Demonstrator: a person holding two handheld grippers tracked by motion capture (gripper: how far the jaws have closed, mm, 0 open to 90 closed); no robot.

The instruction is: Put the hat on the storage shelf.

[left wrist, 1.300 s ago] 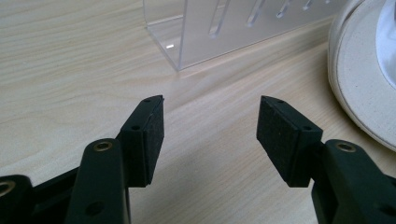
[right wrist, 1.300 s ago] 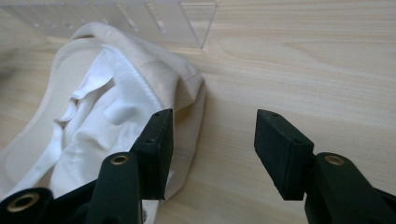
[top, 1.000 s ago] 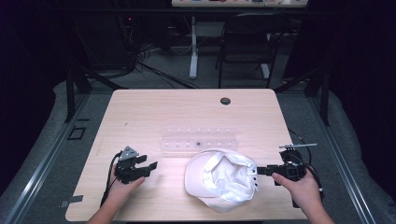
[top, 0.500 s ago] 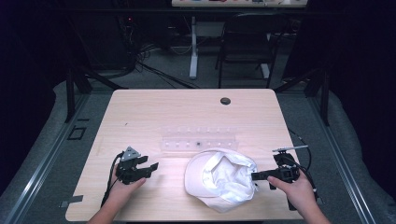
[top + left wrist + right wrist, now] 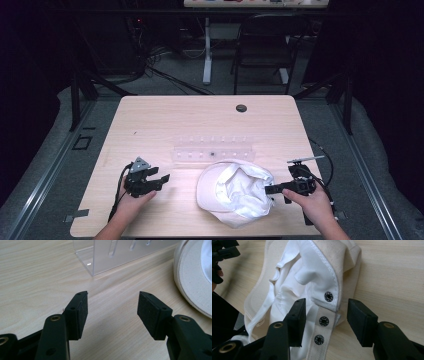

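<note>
A white cap (image 5: 234,191) lies upside down on the wooden table (image 5: 200,125), its lining and snap strap facing up. In the right gripper view the cap (image 5: 312,285) shows its strap with black snaps (image 5: 324,321) lying between the two jaws. My right gripper (image 5: 270,190) is open at the cap's right edge, its jaws standing on either side of the strap (image 5: 325,312). My left gripper (image 5: 162,178) rests open on the table left of the cap, nothing between its jaws (image 5: 112,307). The cap's brim (image 5: 192,285) shows at the right of the left gripper view.
A clear acrylic rack (image 5: 212,150) with slots stands just behind the cap, and its corner (image 5: 105,257) is ahead of the left gripper. A round black grommet (image 5: 241,108) sits near the table's far edge. A chair (image 5: 265,45) and cables are beyond the table.
My right gripper has moved left, in to the cap's right edge, so its jaws now straddle the snap strap. The left gripper has stayed put.
</note>
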